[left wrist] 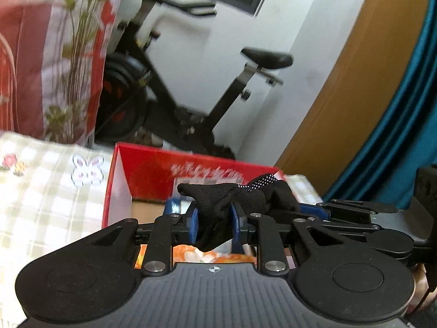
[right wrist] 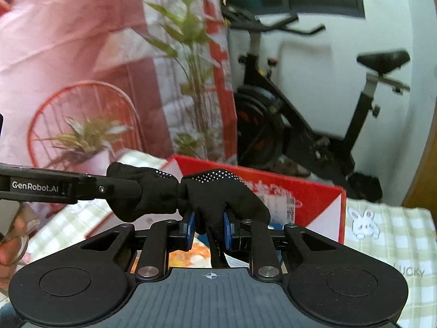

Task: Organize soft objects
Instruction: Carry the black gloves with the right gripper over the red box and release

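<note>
Above the red box [left wrist: 153, 169], you are holding the black glove [right wrist: 218, 191] stretched between both tools: your left tool [left wrist: 214, 224] is clamping one end, your right tool [right wrist: 209, 228] is pinching the dotted end between its blue pads [right wrist: 190, 229].

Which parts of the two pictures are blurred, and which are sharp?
Left wrist view: the left tool and black glove are sharp; the exercise bike and curtain are smeared. Right wrist view: the right tool and glove are sharp; the bike and red box are soft, and straight edges bend near the borders.
</note>
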